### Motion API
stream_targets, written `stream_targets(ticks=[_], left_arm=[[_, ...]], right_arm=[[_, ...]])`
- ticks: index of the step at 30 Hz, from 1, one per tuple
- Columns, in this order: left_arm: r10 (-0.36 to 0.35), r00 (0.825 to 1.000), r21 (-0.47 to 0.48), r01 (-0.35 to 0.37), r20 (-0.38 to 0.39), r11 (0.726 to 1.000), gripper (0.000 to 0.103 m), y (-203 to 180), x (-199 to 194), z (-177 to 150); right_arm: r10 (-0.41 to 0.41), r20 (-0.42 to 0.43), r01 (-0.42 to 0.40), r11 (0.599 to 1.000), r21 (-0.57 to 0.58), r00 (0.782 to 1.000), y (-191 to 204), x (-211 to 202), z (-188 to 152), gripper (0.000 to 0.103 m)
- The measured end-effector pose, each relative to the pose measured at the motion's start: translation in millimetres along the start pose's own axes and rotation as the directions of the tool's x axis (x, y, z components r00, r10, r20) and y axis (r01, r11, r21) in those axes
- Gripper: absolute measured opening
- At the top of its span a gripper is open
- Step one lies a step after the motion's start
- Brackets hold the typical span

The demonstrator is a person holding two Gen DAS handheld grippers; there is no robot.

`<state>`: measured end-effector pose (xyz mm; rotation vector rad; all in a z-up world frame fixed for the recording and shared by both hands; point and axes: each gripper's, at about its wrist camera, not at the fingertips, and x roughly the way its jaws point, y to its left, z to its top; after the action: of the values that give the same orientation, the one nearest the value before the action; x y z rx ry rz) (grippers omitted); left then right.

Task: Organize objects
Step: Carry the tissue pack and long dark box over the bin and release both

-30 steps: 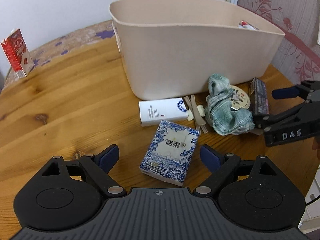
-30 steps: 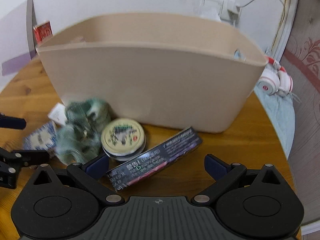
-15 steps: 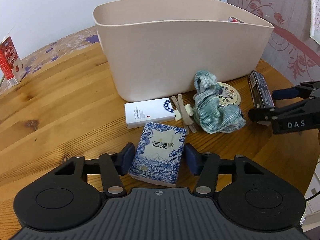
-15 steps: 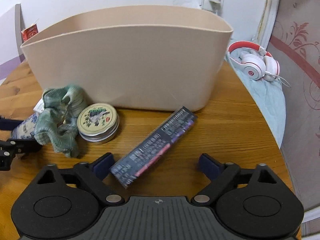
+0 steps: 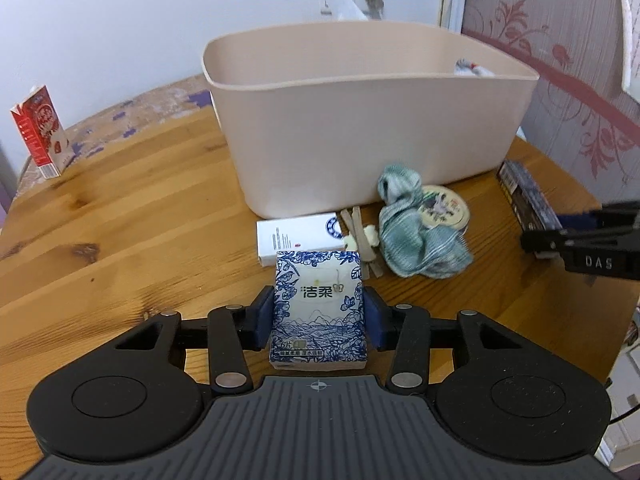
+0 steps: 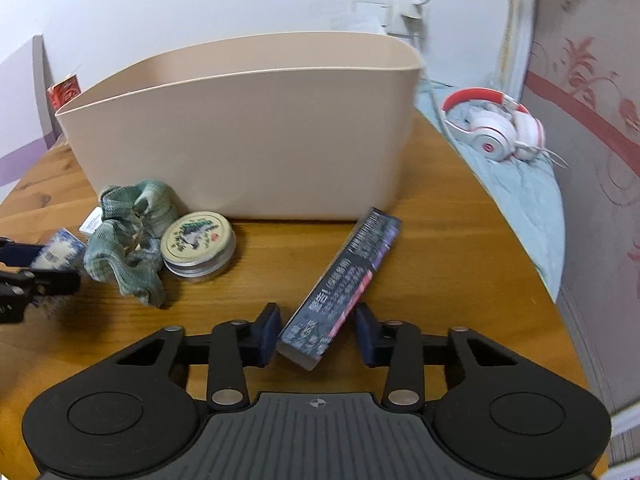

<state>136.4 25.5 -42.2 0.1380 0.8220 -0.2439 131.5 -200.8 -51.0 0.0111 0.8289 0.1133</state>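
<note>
Both pads of the left gripper (image 5: 319, 316) press the sides of the tissue pack (image 5: 319, 308), clamping it above the table (image 5: 120, 216). Just ahead lie a white box (image 5: 298, 236), wooden sticks (image 5: 360, 236), a green cloth (image 5: 416, 236) and a tin (image 5: 444, 210), with the bin (image 5: 360, 132) beyond them. The right gripper (image 6: 317, 332) has its jaws narrowed around the near end of a dark carton (image 6: 344, 288), which lies aslant between them; contact is unclear. Headphones (image 6: 492, 128) sit far to its right.
</note>
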Motion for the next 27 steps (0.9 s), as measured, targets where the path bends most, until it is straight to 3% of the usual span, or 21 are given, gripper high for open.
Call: stream_targets(ticks=[4, 15, 27], left_arm=[[0.003, 1.0, -0.002, -0.003, 0.021, 1.0, 0.046, -4, -11, 0], [0.015, 0.997, -0.025, -0.013, 0.079, 1.0, 0.046, -13, -43, 0], [0.029, 0.974, -0.015, -0.027, 0.225, 1.0, 0.046, -16, -77, 32]], right_arm=[[0.011, 0.005, -0.011, 0.999, 0.04, 1.0, -12, -6, -9, 0.021], [0.055, 0.078, -0.058, 0.998, 0.033, 0.995, -6, -47, -18, 0.021], [0.074, 0.246, -0.073, 0.997, -0.013, 0.966, 1, -100, 14, 0.021]])
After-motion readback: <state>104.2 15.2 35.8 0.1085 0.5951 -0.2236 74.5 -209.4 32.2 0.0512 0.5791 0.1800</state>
